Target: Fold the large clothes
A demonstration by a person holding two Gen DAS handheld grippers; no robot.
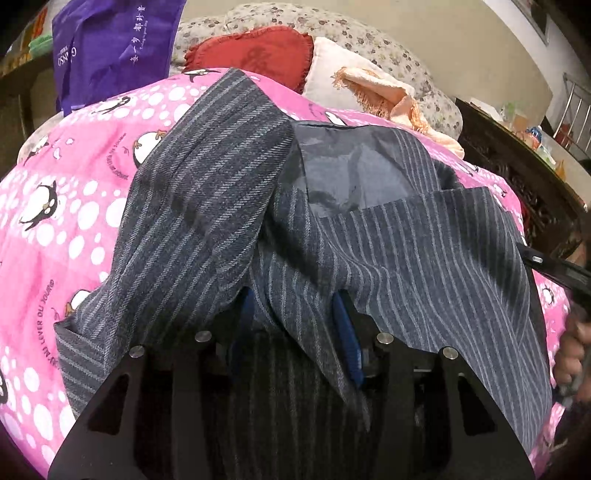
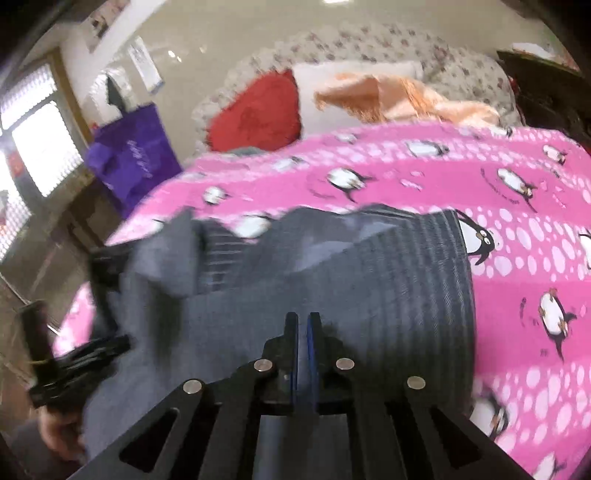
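Left claw [image 1: 291, 317], nearest the lens in the left wrist view, stands partly open with a thick bunch of the grey striped garment [image 1: 424, 258] gathered between its blue-padded fingers [image 1: 347, 343]; the cloth drapes over both fingers and hides their tips, and the pads appear to press on the bunch. Right claw [image 2: 304, 332], nearest the lens in the right wrist view, has its jaws drawn together, with only a thin layer of the same garment [image 2: 369, 295] between the blue pads, so it pinches the cloth.

Just beyond both claws the garment spreads across the pink penguin-print bedspread [image 1: 55, 229]. In the left wrist view one striped panel runs up and to the left, a second lies to the right, and a patch of smooth grey lining [image 1: 351, 173] is exposed between them. At the right edge of that view the other claw's black frame and the person's hand [image 1: 576, 354] show just beside the garment's edge. In the blurred right wrist view the left claw's black frame [image 2: 74, 354] sits at the garment's left side.

Farther back on the bed lie a red cushion [image 1: 255, 55], a peach fringed cloth [image 1: 373, 88] and a floral pillow [image 1: 369, 33]. A purple bag [image 1: 110, 40] stands at far left.
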